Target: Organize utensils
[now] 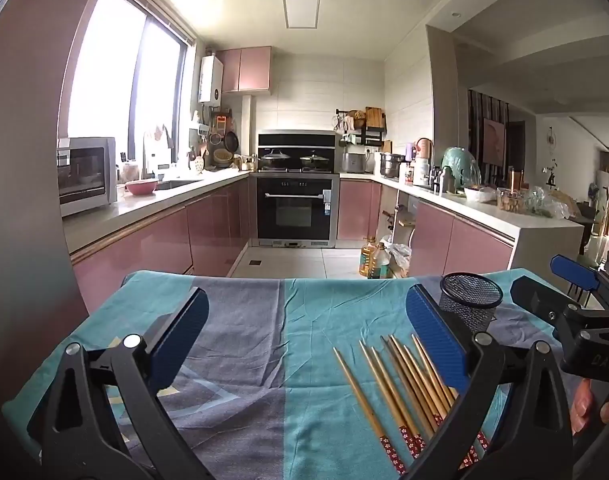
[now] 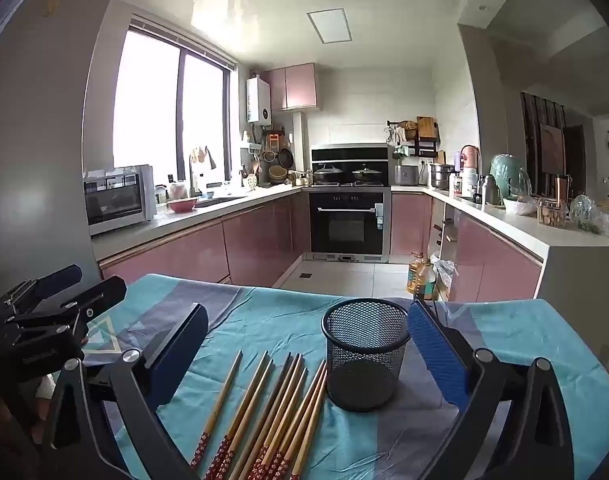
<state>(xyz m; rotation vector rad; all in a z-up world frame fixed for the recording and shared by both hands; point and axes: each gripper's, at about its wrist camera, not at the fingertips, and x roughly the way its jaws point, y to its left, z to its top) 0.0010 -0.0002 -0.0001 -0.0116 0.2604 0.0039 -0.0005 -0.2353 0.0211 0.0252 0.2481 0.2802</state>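
Several wooden chopsticks [image 2: 270, 412] with red patterned ends lie side by side on the blue cloth-covered table [image 2: 264, 320]. An empty black mesh cup [image 2: 364, 354] stands upright just right of them. My right gripper [image 2: 306, 344] is open and empty, above the chopsticks and cup. My left gripper [image 1: 306, 326] is open and empty; the chopsticks [image 1: 396, 392] lie by its right finger, and the cup [image 1: 470, 300] stands behind that finger. The right gripper [image 1: 576, 300] shows at the right edge of the left wrist view; the left gripper [image 2: 56, 304] shows at the left edge of the right wrist view.
The table's far edge [image 1: 304, 278] drops to a tiled kitchen floor. Pink cabinets, an oven [image 1: 296, 208] and counters lie beyond. Oil bottles [image 1: 374, 258] stand on the floor at the right.
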